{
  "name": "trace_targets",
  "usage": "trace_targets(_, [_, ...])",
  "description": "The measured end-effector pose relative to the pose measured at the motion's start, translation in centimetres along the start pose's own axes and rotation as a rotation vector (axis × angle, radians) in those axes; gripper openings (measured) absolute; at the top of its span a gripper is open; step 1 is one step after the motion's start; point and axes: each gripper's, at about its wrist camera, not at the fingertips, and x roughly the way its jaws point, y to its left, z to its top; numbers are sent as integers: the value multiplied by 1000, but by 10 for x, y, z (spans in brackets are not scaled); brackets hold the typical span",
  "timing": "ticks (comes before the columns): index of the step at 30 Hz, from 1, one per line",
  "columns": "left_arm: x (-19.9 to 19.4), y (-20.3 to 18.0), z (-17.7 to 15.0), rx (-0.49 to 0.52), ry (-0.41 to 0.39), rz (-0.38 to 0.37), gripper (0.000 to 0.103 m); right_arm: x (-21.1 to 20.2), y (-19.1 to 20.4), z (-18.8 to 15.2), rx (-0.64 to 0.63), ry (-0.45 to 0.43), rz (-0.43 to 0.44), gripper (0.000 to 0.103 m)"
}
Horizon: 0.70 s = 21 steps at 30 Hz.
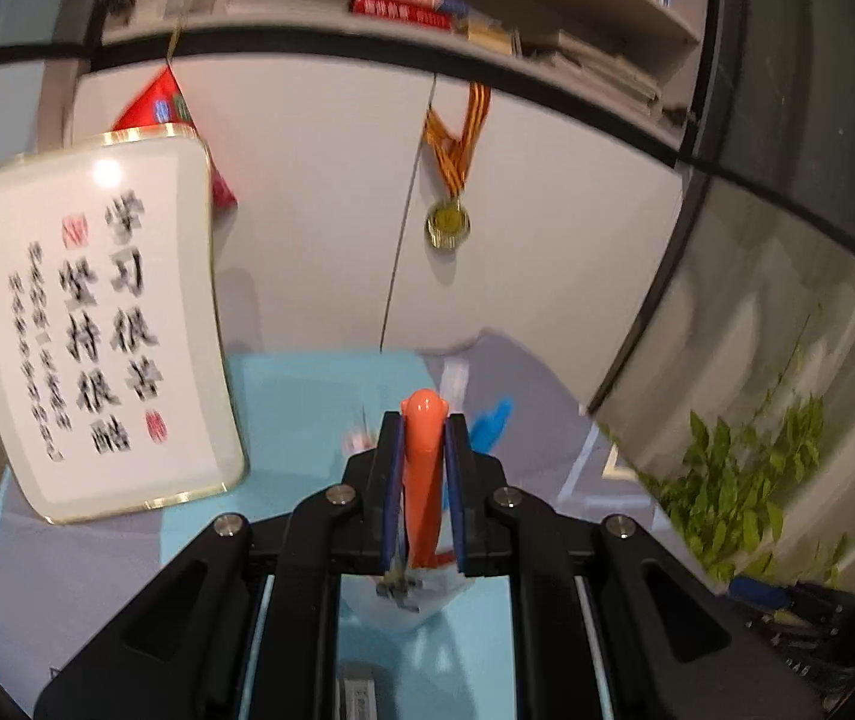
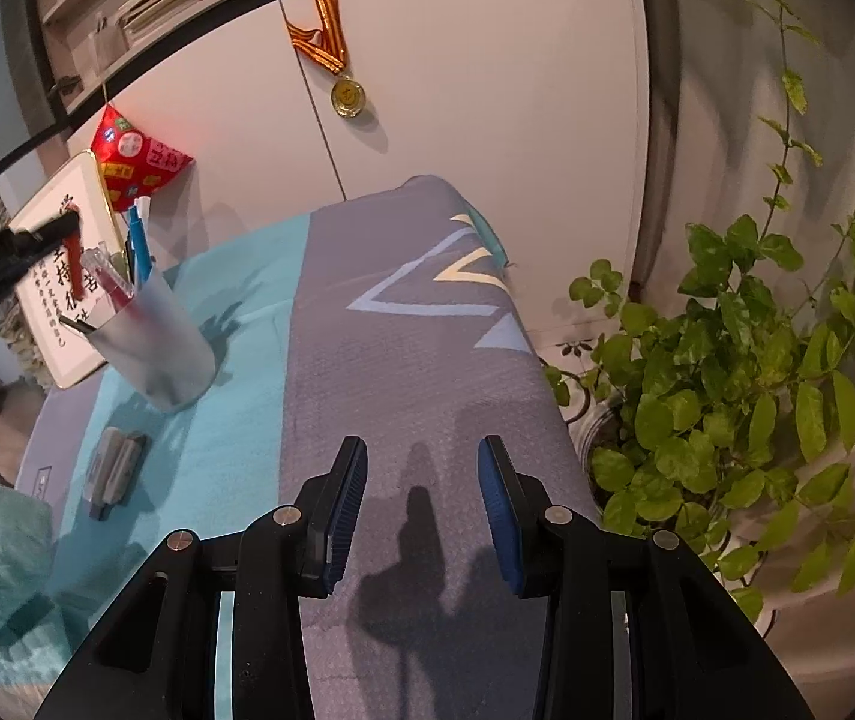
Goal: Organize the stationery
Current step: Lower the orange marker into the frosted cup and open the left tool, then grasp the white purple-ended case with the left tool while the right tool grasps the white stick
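My left gripper (image 1: 424, 420) is shut on an orange pen (image 1: 422, 480) and holds it upright over a frosted pen cup (image 1: 409, 606) seen below the fingers. In the right wrist view the same cup (image 2: 157, 342) stands on the cloth-covered table (image 2: 415, 372) with several pens in it, among them blue pens (image 2: 139, 240) and a red one. The left gripper (image 2: 70, 225) holds the pen (image 2: 74, 267) just above the cup's left rim. My right gripper (image 2: 421, 504) is open and empty over the grey part of the cloth.
A stapler-like grey object (image 2: 114, 471) lies on the teal cloth in front of the cup. A framed calligraphy board (image 1: 103, 324) leans at the left, a red pouch (image 2: 136, 159) behind it. A medal (image 2: 348, 97) hangs on the cabinet. A leafy plant (image 2: 757, 372) stands to the right.
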Motion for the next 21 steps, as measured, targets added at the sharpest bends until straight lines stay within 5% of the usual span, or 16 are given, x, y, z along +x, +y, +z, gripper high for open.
trace_targets(7, [4,-5,-14,26,62,-16,12,0,2,-1,-6,3,11,39])
trace_targets(12, [-14,-1,-16,26,67,-3,35,-5,2,-1,-2,-1,13,39])
trace_targets(21, [-64,15,-56,103,126,46,40,-16,21,-5,-29,6,43,39])
